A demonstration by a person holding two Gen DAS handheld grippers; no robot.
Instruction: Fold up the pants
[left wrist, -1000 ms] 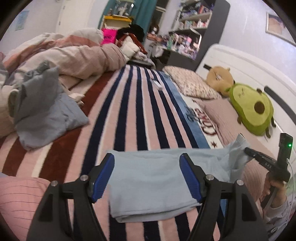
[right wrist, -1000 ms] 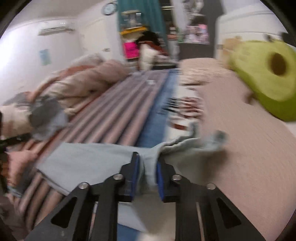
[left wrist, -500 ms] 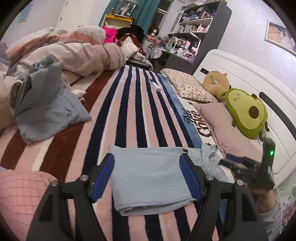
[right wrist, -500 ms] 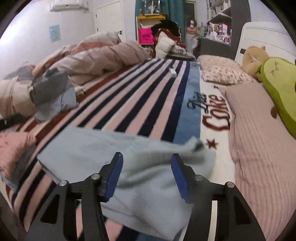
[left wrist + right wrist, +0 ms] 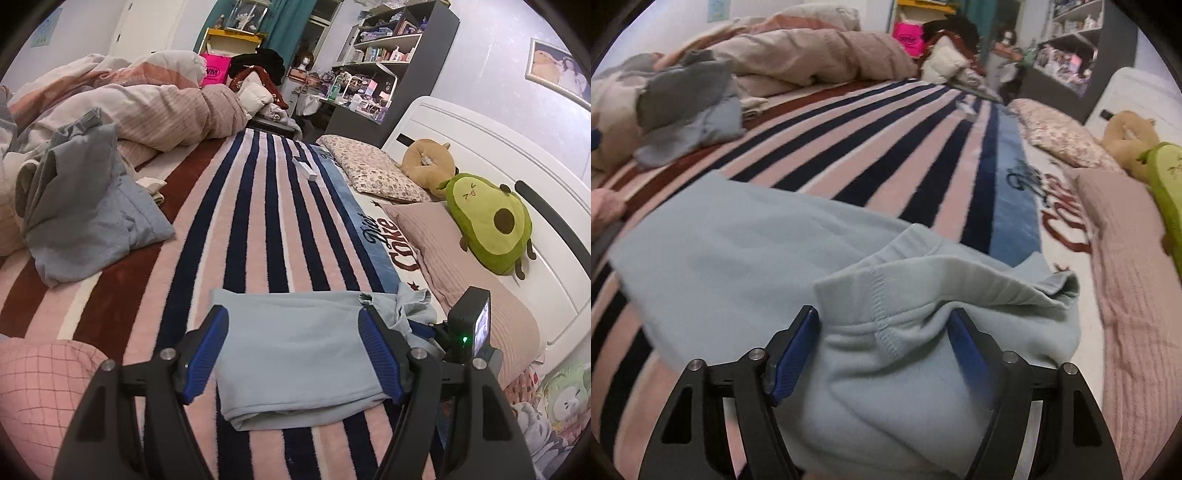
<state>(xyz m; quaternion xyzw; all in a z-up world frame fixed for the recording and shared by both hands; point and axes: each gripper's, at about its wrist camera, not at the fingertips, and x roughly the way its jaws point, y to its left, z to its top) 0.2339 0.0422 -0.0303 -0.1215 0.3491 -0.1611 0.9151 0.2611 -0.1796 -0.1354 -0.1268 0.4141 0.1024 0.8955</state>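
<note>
Light blue pants [image 5: 295, 350] lie folded in a flat rectangle on the striped blanket [image 5: 258, 221]. My left gripper [image 5: 295, 354] is open, its blue pads on either side of the folded pants, above them. The right gripper's body shows at the pants' right end [image 5: 469, 339]. In the right wrist view the pants [image 5: 757, 266] fill the foreground, with the rumpled waistband [image 5: 960, 280] bunched at the right end. My right gripper [image 5: 886, 343] is open, its jaws straddling the waistband fabric without pinching it.
A crumpled grey-blue garment [image 5: 85, 221] lies at the left on the blanket. A bunched duvet [image 5: 147, 107] is behind it. Pillows [image 5: 373, 173], an avocado plush [image 5: 487, 229] and the white headboard [image 5: 480, 147] line the right. A pink checked cushion [image 5: 40, 391] sits near left.
My right gripper has let go of the pants' waistband end, which it pinched a second ago, and it now stands open over it. The folded-over end has dropped onto the bed.
</note>
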